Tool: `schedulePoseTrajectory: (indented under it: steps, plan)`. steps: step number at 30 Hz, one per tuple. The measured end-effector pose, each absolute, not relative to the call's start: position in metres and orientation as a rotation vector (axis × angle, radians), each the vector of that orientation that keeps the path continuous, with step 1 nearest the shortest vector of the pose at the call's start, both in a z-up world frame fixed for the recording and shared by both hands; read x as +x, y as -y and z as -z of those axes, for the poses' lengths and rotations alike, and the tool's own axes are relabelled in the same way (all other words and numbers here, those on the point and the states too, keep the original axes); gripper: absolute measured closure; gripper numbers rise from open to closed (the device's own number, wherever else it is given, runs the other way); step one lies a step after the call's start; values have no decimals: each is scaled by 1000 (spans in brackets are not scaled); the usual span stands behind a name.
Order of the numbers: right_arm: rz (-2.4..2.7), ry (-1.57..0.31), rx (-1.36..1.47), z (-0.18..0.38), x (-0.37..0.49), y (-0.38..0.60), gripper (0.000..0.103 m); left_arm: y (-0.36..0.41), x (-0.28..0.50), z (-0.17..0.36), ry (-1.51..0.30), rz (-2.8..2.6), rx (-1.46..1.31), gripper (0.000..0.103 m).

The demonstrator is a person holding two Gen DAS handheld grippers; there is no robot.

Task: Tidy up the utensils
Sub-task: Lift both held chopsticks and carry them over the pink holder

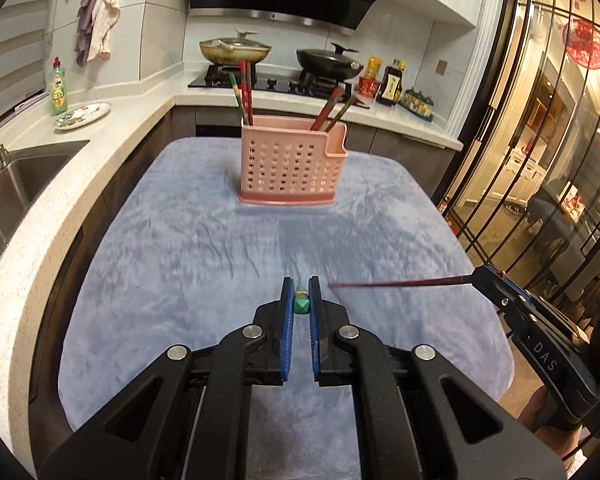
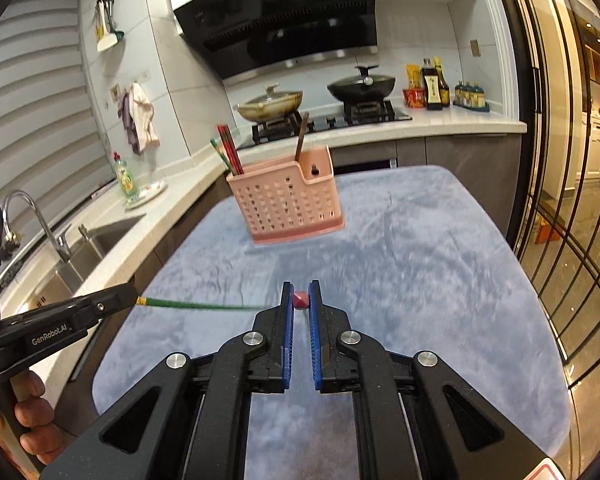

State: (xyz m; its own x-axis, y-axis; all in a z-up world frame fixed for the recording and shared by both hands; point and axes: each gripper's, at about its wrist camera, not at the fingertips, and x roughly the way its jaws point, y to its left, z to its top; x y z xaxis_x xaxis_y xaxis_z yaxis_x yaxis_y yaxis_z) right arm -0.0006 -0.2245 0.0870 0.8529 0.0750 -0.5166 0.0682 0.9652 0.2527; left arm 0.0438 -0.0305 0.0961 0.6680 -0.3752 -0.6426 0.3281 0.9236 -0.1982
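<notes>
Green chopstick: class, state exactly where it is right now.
The green chopstick is clamped by its end in the left claw, held in the air above the blue tablecloth, in front of the pink utensil holder.

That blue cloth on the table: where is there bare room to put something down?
Nearly all of the blue cloth is bare, in front of and to both sides of the pink basket. The only crowded spot is the basket itself, at the far edge, with chopsticks standing in it.
</notes>
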Motion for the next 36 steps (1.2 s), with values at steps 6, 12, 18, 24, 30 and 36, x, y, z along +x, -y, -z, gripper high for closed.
schedulePoseTrajectory:
  steps: [6,12,18,24,30,36]
  plan:
    - [-38,-510,305,-106,8,228,96,33,47,-119,-695,414,-73,96]
    - [-34,-513,296,-105,15,226,96,40,53,-118,-691,414,-54,96]
    - [-36,-509,304,-109,19,229,96,42,61,-122,-690,412,-52,96]
    - [-51,-472,290,-128,29,229,96,44,72,-126,-698,413,-59,96]
    - [-73,-440,298,-147,50,232,96,40,91,-139,-686,408,-77,96]
    - [-82,-386,316,-177,88,241,96,35,123,-169,-626,400,-109,96]
